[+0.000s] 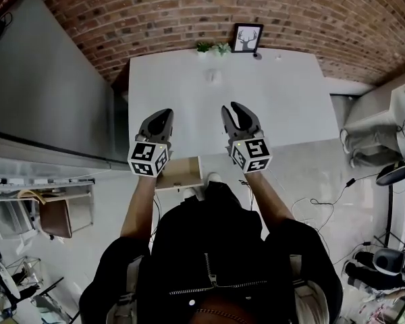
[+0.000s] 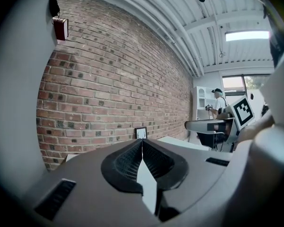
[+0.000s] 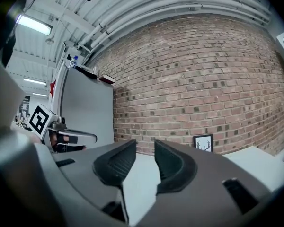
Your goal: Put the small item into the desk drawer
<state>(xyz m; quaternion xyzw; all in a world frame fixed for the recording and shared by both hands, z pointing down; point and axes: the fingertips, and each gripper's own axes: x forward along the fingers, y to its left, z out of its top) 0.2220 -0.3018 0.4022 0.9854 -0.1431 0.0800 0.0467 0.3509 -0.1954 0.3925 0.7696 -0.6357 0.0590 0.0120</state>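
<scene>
Both grippers are up over the white desk [image 1: 283,106] now. The left gripper [image 1: 160,117] has its dark jaws pressed together on nothing. The right gripper [image 1: 231,108] shows a narrow gap between its jaws, and only bare desktop shows through it.

The small pale item [image 1: 214,77] is out on the desktop well ahead of both, too faint to identify. The wooden desk drawer [image 1: 182,171] stands pulled open at the near edge, below the left gripper, and only the head view shows it.

The only print I can make out is the bold black-and-white square markers on each gripper's cube. There's also the black-framed deer-head picture [image 1: 246,38] against the red brick wall [image 3: 194,70], beside small green plants [image 1: 212,47].

The left gripper view alone catches a person in a cap [image 2: 219,100] far off by white shelving. The right gripper view alone shows the lit ceiling strip [image 3: 34,25].
</scene>
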